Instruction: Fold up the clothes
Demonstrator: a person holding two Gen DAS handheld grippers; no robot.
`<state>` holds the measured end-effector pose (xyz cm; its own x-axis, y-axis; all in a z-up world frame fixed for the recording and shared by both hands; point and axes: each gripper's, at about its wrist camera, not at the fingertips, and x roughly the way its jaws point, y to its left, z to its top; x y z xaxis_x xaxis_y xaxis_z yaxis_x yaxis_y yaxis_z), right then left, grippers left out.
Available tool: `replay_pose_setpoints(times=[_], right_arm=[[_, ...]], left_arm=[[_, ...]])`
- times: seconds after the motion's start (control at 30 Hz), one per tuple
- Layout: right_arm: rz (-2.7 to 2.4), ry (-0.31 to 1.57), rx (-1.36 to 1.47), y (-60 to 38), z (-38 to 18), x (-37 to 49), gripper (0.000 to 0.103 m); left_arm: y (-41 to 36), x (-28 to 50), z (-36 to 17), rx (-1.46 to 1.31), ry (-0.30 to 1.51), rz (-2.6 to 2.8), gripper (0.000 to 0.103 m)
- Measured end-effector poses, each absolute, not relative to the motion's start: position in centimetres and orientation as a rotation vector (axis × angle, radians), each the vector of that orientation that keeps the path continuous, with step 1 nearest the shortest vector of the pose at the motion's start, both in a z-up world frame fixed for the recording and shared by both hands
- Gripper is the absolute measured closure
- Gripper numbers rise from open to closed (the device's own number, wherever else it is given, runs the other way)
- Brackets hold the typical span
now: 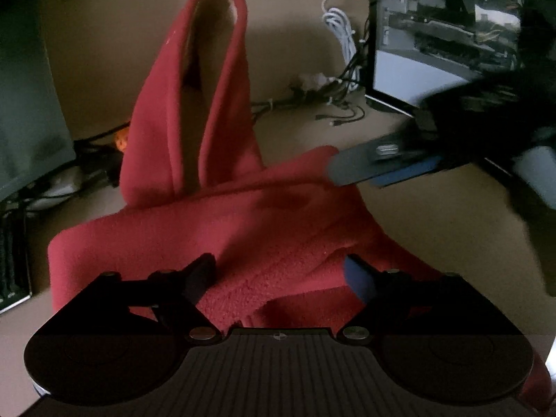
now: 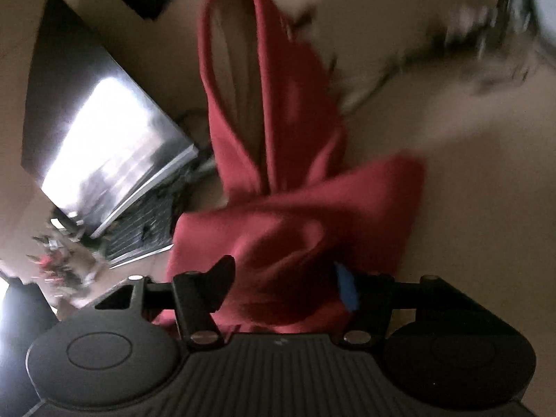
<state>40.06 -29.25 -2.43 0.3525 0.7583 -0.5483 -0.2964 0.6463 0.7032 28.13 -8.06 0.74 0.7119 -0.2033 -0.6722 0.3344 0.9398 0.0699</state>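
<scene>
A red fleece garment [image 1: 243,229] lies bunched on the tan table [image 1: 434,236], with one long loop of it [image 1: 222,80] stretched away toward the back. My left gripper [image 1: 279,278] hangs open just over the near part of the cloth, and nothing is pinched between its fingers. My right gripper [image 2: 285,285] is at the garment's [image 2: 288,229] right corner, jaws partway apart, with rumpled cloth in the gap. That view is blurred and shows no pad pressing on the cloth. In the left wrist view the right gripper's fingers [image 1: 361,163] reach in from the right to that corner.
A dark monitor [image 1: 27,104] stands at the left. An open computer case [image 1: 451,27] stands at the back right. White and black cables [image 1: 340,52] trail between them along the back of the table. A shiny metal panel [image 2: 104,146] sits left of the garment in the right wrist view.
</scene>
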Motion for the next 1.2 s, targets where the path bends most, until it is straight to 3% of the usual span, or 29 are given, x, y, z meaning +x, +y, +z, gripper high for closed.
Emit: replay_pose_setpoints(times=[0.1, 0.27, 0.4, 0.53, 0.73, 0.87, 0.93, 1.0, 1.2], right_arm=[[0.798, 0.978, 0.665, -29.1, -2.8, 41.3, 0.04], [0.908, 0.812, 0.765, -31.1, 1.7, 42.2, 0.038], [0.788, 0.781, 0.563, -32.2, 2.7, 41.1, 0.023], [0.534, 0.801, 0.194, -31.4, 0.6, 40.4, 0.021], [0.437, 0.83, -0.045, -28.7, -2.2, 40.0, 0.014], [0.466, 0.762, 0.143, -29.7, 0.4, 37.7, 0.013], [0.497, 0.717, 0.296, -30.2, 2.3, 36.1, 0.004], [0.461, 0.684, 0.27, -29.6, 3.9, 34.6, 0.003], [0.099, 0.478, -0.39, -26.9, 4.4, 28.4, 0.003]], left_arm=[[-8.5, 28.3, 0.5, 0.198, 0.717, -0.302, 0.019], [-10.5, 29.1, 0.8, 0.205, 0.694, -0.335, 0.02], [-12.8, 29.9, 1.0, 0.203, 0.665, -0.367, 0.012], [-13.7, 31.1, -0.4, 0.164, 0.737, -0.4, 0.01], [-11.8, 27.7, 1.0, 0.048, 0.758, -0.319, 0.007], [-8.8, 25.1, 2.3, 0.021, 0.793, -0.182, 0.006], [-7.6, 23.8, 2.9, 0.046, 0.813, -0.102, 0.006], [-6.4, 22.5, 3.5, 0.068, 0.818, -0.05, 0.005], [-3.6, 17.1, 6.2, 0.09, 0.792, 0.002, 0.005]])
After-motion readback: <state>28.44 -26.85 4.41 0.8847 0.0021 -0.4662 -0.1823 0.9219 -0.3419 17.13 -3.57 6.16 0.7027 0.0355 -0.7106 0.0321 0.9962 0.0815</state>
